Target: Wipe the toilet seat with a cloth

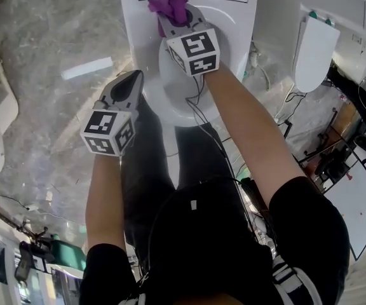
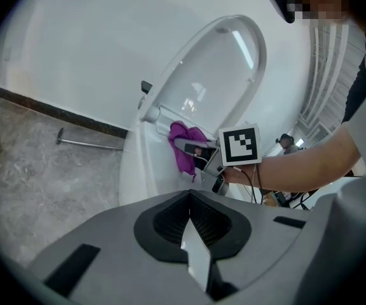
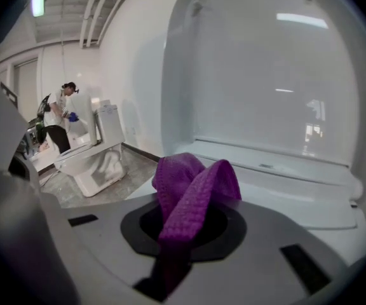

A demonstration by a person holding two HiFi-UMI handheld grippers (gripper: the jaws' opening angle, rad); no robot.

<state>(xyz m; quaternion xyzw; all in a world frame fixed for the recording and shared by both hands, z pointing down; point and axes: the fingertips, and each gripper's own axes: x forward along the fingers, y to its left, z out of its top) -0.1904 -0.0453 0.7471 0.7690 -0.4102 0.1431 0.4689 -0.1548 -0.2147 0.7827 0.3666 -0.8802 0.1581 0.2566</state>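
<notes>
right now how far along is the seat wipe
Done: the lid is up and the right gripper is shut on the purple cloth. In hand: the cloth is at the back of the toilet seat. Left: the sides and front, though no frame shows which parts are already wiped. The left gripper is shut and empty, off to the side.

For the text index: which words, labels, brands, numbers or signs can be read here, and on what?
None can be read.
Left claw, marker cube: black-and-white squares, no letters.
Right claw, marker cube: the same.
Toilet, purple cloth: no print shows.
Desk clutter, head view's right edge: too small to read.
</notes>
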